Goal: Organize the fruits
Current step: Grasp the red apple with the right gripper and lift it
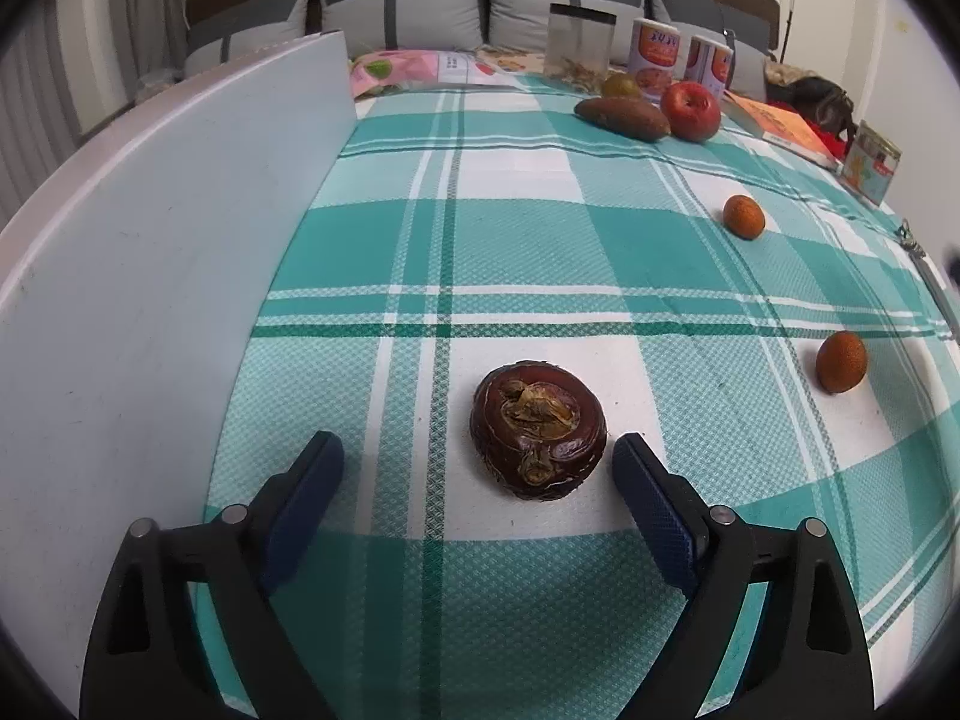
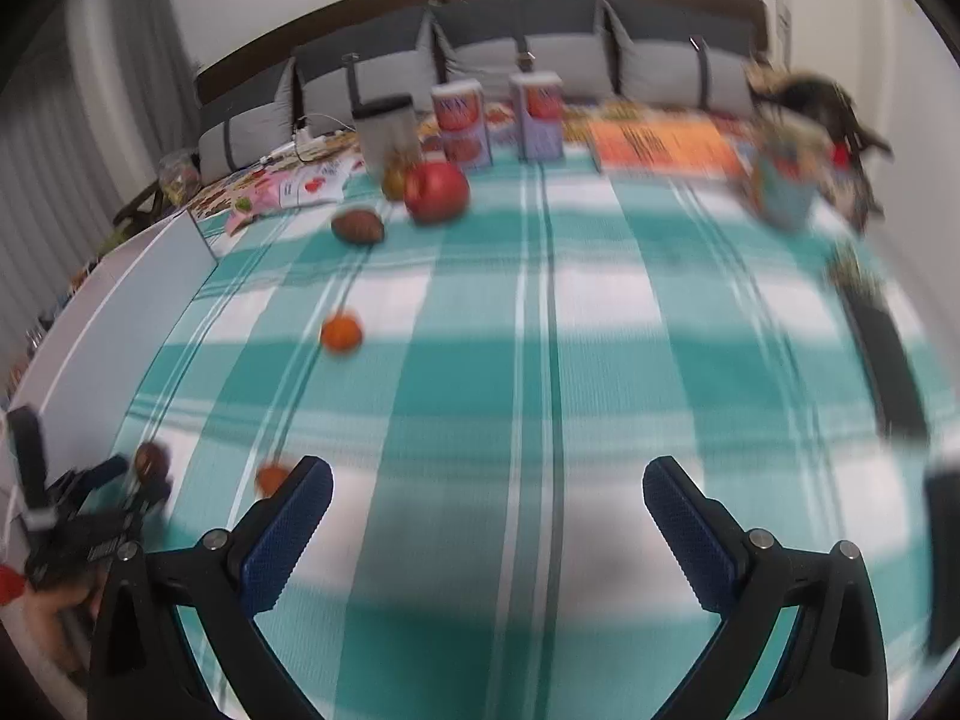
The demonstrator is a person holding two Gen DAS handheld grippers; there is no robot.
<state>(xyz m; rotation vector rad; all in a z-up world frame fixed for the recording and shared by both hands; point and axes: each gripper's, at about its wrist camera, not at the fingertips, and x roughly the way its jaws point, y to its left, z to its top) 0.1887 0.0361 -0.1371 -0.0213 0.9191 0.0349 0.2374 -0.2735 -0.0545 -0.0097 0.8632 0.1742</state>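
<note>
Blue-padded, the left gripper [image 1: 477,453] stands spread wide just short of a dark brown water chestnut [image 1: 537,429] lying near the checked tablecloth's [image 1: 528,252] near edge beside the white tray wall [image 1: 168,240]; I judge it should advance until the bulb sits centred between the pads, then close gently. From the right wrist, blurred, the right gripper [image 2: 487,477] hangs released and empty above the cloth, with the red apple [image 2: 436,189] near the far edge.
</note>
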